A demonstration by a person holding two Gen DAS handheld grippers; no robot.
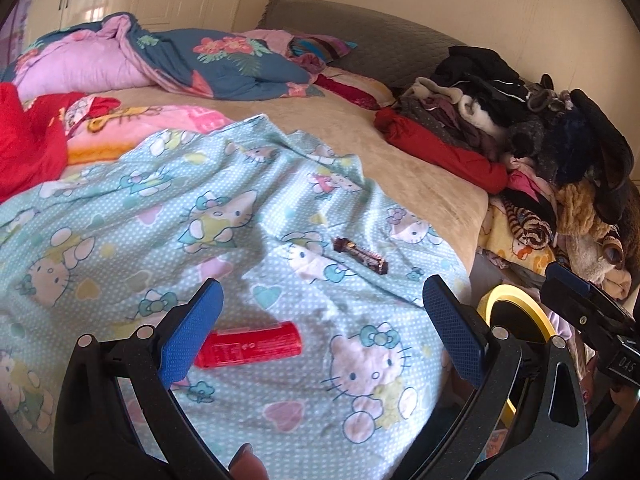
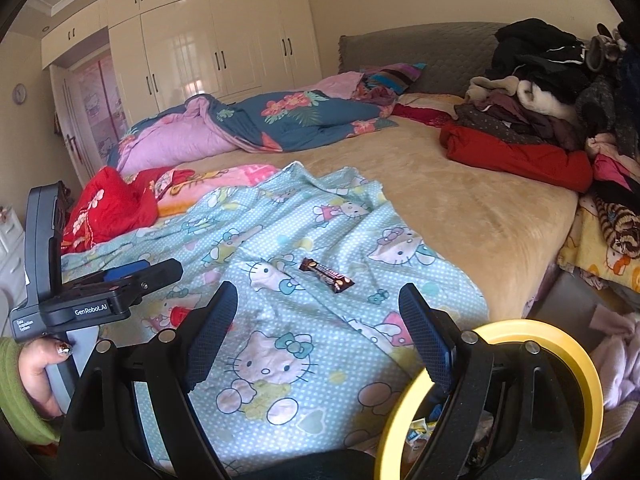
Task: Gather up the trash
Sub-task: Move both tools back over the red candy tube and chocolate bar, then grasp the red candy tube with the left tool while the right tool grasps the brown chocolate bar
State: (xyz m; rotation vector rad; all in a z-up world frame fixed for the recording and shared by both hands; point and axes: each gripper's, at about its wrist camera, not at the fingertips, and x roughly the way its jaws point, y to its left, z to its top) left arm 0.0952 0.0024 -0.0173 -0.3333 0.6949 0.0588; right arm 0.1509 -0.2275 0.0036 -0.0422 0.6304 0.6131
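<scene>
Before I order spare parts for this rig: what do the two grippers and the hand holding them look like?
Both the left gripper and right gripper have curved black arms with silver rivets and textured blue finger pads. The left one's body reads "GenRobot.AI". The hand wears a green sleeve and glittery nail polish.

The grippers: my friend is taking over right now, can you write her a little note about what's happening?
Left gripper: open, holding nothing, above the red wrapper on the Hello Kitty sheet.
Right gripper: open, holding nothing, pointing toward the brown candy wrapper further up the same sheet.
Yellow-rimmed bin: beside the bed on the right, with some wrappers already inside.
Left to do: pick up both wrappers and drop them in the bin.
</scene>
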